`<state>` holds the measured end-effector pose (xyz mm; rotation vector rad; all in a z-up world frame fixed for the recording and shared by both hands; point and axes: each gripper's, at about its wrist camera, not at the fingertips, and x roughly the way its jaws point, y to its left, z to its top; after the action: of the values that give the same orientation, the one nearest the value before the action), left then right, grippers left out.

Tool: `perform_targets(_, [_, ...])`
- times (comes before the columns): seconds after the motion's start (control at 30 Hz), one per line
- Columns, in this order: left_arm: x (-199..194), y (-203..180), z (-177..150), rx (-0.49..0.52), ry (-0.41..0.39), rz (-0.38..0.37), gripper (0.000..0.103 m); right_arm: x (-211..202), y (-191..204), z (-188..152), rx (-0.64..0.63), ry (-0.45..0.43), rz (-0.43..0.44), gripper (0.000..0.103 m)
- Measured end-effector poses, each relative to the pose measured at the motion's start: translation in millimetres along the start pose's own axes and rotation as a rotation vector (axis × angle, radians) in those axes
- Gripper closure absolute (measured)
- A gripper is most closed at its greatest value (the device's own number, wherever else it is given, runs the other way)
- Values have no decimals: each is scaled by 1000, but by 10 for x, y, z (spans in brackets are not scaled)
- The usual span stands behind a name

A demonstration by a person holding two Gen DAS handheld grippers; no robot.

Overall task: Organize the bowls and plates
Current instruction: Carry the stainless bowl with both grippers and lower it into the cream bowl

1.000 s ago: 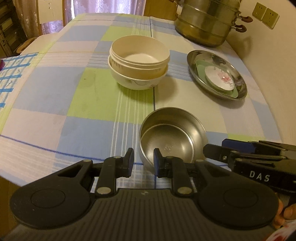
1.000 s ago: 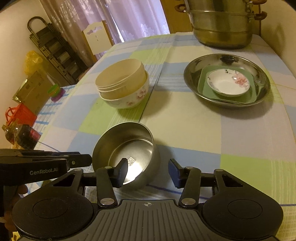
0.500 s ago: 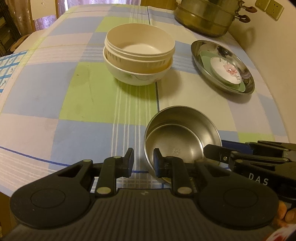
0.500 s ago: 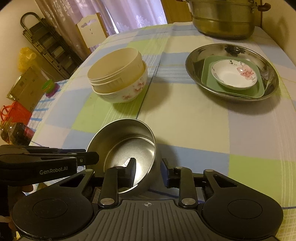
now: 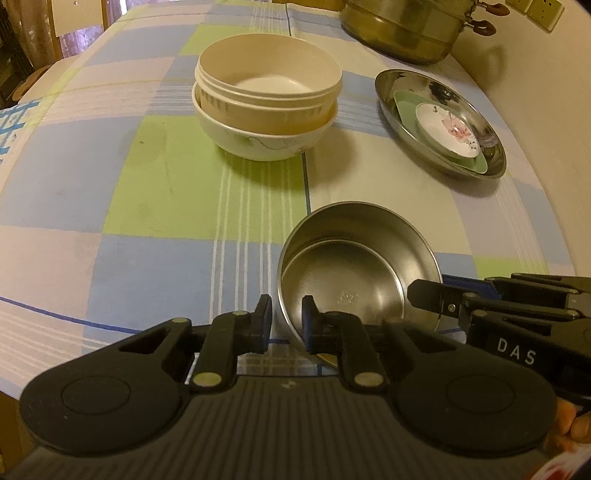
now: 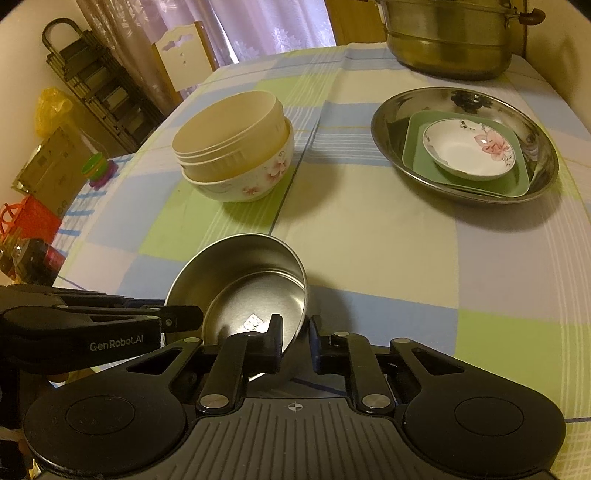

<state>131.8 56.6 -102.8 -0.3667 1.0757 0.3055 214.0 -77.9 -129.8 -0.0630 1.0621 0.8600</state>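
A small steel bowl (image 5: 354,258) (image 6: 251,280) sits near the front table edge, tilted. My left gripper (image 5: 286,319) has the bowl's near-left rim between its closing jaws, and the pads press on the wall. My right gripper (image 6: 295,339) is closing on the bowl's right rim, one finger inside and one outside. Each gripper also shows from the side in the other's view: the right gripper (image 5: 424,295) and the left gripper (image 6: 195,319). Further back stand three nested cream bowls (image 5: 266,110) (image 6: 236,155). A steel plate (image 5: 406,79) (image 6: 406,107) holds a green plate and a flowered dish (image 6: 469,151).
A large steel steamer pot (image 5: 402,33) (image 6: 447,48) stands at the table's far end by the wall. The checked tablecloth (image 5: 166,184) covers the table. A chair, a rack and bags (image 6: 33,218) lie beyond the left edge.
The right jaws have closed from wide apart onto the steel bowl's rim. The left jaws narrowed a little on the rim. The bowl now sits more tilted.
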Motion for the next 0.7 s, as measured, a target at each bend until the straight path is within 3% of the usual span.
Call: perform_targets(0.7, [-150, -22, 18, 16, -27, 12, 92, -107, 74, 75, -40, -7, 21, 90])
